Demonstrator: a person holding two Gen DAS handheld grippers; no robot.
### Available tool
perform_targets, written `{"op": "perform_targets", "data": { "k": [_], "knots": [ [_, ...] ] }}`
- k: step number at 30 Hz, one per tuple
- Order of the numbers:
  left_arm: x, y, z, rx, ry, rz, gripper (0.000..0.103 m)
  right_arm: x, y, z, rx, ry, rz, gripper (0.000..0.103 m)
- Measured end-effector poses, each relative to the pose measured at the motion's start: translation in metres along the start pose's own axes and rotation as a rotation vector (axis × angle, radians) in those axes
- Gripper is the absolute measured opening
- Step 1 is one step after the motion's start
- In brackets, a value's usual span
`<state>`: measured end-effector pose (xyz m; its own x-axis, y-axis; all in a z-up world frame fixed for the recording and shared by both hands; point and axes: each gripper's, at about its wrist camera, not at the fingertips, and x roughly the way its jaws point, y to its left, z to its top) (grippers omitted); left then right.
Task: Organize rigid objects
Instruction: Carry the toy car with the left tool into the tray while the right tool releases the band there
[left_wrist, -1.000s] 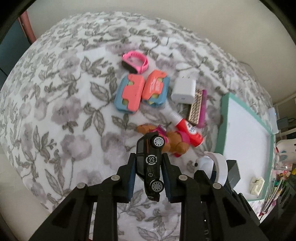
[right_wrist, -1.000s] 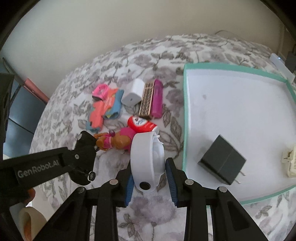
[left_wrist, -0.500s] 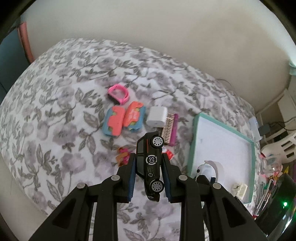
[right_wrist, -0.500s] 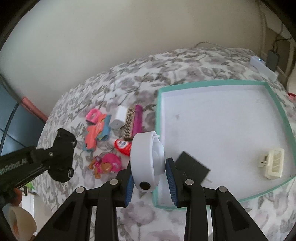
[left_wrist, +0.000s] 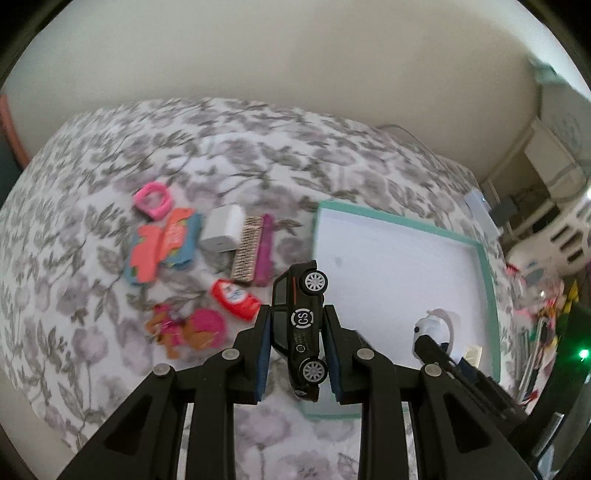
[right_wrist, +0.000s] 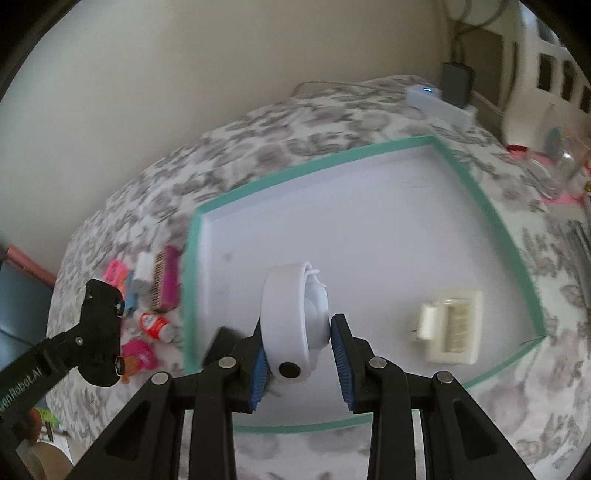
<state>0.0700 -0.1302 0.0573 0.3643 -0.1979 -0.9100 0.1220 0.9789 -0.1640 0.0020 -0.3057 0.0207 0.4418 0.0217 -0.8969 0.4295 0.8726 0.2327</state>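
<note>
Left gripper (left_wrist: 297, 354) jaws clamped on black toy car (left_wrist: 301, 332), above near-left edge of teal-rimmed tray (left_wrist: 489, 288). Right gripper (right_wrist: 298, 356) jaws clamped on white round gadget (right_wrist: 293, 321), over tray floor. Cream piece (right_wrist: 448, 326) and dark block (right_wrist: 218, 341) already inside tray. Left on floral bed (left_wrist: 92, 295): pink band (left_wrist: 153, 199), white charger (left_wrist: 223, 232), brush (left_wrist: 255, 251), figurine (left_wrist: 188, 330). Tray centre open; rim low.

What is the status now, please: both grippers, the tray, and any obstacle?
Left gripper shut on black toy car. Right gripper shut on white watch, over teal tray. Cream piece and a dark block already inside.
</note>
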Motion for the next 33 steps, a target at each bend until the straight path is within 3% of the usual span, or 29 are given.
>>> {"op": "perform_targets", "data": {
  "k": [6,13,33],
  "knots": [
    [0.008,-0.039,-0.001,0.102,-0.041,-0.005,0.028,-0.002,-0.028,0.007,0.035,-0.018,-0.050,0.034],
    [0.023,-0.065,-0.002,0.150,-0.066,-0.025,0.028,-0.003,-0.054,0.012,0.076,-0.045,-0.099,0.034],
    [0.067,-0.075,-0.008,0.136,0.013,-0.028,0.028,0.004,-0.059,0.015,0.018,-0.067,-0.139,0.034]
  ]
}}
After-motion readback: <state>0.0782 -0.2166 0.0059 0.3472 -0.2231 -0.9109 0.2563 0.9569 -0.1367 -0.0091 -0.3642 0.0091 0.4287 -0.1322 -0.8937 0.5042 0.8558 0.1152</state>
